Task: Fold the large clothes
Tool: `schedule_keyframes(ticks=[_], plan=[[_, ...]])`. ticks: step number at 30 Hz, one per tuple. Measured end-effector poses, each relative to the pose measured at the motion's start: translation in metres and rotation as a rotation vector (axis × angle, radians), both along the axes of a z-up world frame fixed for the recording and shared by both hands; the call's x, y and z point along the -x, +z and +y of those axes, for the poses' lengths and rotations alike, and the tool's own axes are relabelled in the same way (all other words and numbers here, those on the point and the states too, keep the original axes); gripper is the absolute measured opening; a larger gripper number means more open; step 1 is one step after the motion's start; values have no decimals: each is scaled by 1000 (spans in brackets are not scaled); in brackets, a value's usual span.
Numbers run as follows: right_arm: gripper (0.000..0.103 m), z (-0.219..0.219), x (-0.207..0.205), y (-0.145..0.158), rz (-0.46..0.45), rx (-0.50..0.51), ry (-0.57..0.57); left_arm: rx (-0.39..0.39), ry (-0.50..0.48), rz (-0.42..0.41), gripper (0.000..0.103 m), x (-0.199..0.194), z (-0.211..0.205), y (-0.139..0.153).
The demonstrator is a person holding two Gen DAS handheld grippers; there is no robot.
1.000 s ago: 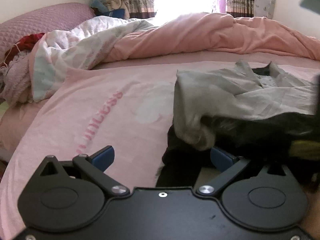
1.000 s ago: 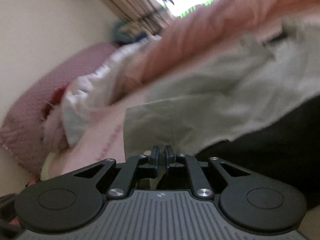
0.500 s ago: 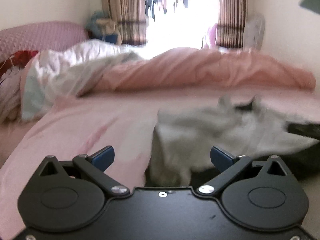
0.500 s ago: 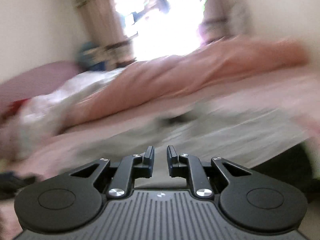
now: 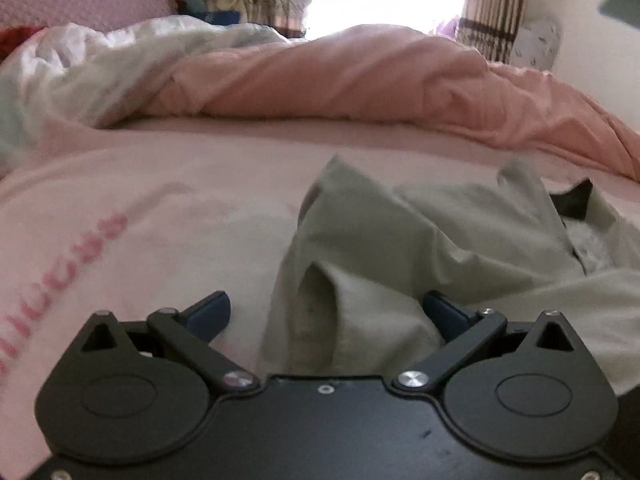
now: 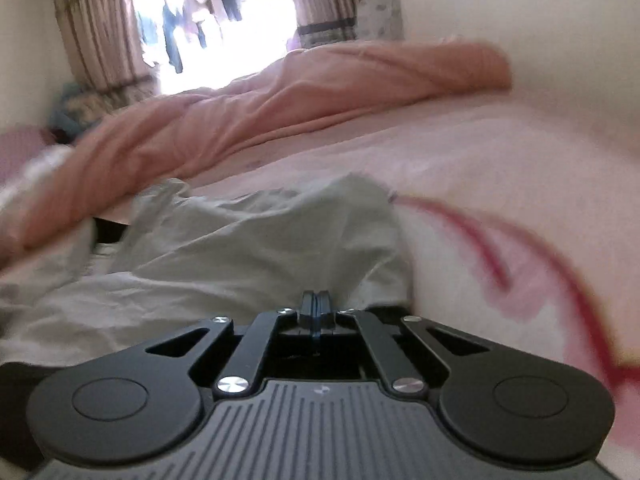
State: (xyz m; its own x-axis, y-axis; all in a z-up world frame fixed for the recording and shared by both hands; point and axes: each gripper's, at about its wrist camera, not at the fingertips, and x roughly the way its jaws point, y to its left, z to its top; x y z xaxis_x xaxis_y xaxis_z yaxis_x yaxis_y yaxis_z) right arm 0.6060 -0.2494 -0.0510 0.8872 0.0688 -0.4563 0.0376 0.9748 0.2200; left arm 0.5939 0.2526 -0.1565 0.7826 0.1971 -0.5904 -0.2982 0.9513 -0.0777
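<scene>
A pale grey-green garment point(image 5: 400, 240) lies crumpled on the pink bed sheet point(image 5: 180, 208), with a dark lining showing at its collar point(image 5: 576, 200). My left gripper point(image 5: 326, 312) stands open, its blue pads wide apart on either side of a raised fold of the garment without pressing it. In the right wrist view the garment point(image 6: 260, 248) runs up to my right gripper point(image 6: 316, 300). Its jaws are closing, the fingers nearly together, and the garment's edge looks pinched between the tips.
A rumpled salmon-pink duvet point(image 5: 380, 80) and a white patterned quilt point(image 5: 100, 76) lie across the far side of the bed. A purple pillow point(image 5: 80, 0) is at the far left. Curtains point(image 6: 100, 32) and a bright window stand behind. Red print marks the sheet point(image 6: 500, 248).
Both hands swung right and the left one sank toward the garment, whose fold now sits between the left pads. The right jaws parted slightly half a second ago and have come together again.
</scene>
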Motion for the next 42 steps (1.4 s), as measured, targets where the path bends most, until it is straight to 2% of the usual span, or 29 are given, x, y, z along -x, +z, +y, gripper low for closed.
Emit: schedule_keyframes(ticks=[1,4,6,8,10,11,12,15,16,18,20,22,24,26,28,32,34,35,36,38,41,42], plan=[[12,7,2,11,-29,34,-18,-26,12,-17,103,3,-4,7],[13,11,12,38,-173,18,14,-108,48,-188,103,23,-19,32],[14,18,1,44,-202,24,11,-155,39,-264,103,22,-27,38],[14,20,-26,35,-161,60,-19,-215,64,-210,103,2,-27,30],[14,11,-56,10,-53,95,-64,-251,76,-109,103,-22,-14,7],[13,4,-65,-7,3,82,-56,-228,78,-39,103,-33,-5,-4],[13,-7,-62,-8,-18,9,-48,-160,61,4,103,-42,4,-7],[13,-28,-60,-10,-23,-118,-24,-90,52,21,103,-50,18,-8],[13,-31,-59,-9,-15,-125,-12,-91,55,20,103,-49,19,-6],[14,-31,-41,1,5,-38,7,-172,75,7,103,-41,15,9],[19,-27,3,22,-59,63,16,-232,36,-70,103,7,-6,44],[20,-30,49,36,-104,93,99,-238,-20,-70,103,54,-18,68],[21,-32,85,42,-75,84,139,-189,-90,-60,103,106,-33,81],[21,-38,126,44,-10,25,166,-148,-71,-53,103,159,-50,82],[25,-47,164,42,21,-30,186,-112,-72,-57,103,209,-65,75],[35,-61,218,24,52,17,133,-116,-86,49,103,283,-86,40],[54,-76,242,17,85,-1,130,-123,-97,135,103,312,-87,20],[72,-86,251,13,98,-22,143,-132,-107,176,103,330,-90,12],[82,-95,262,9,110,-34,161,-137,-115,209,103,343,-88,5],[84,-107,278,6,126,-30,152,-114,-115,246,103,367,-83,-5],[90,-118,288,-5,162,-34,146,34,-86,241,103,381,-65,-13],[90,-119,286,-8,193,-56,160,33,-83,237,103,380,-65,-13]])
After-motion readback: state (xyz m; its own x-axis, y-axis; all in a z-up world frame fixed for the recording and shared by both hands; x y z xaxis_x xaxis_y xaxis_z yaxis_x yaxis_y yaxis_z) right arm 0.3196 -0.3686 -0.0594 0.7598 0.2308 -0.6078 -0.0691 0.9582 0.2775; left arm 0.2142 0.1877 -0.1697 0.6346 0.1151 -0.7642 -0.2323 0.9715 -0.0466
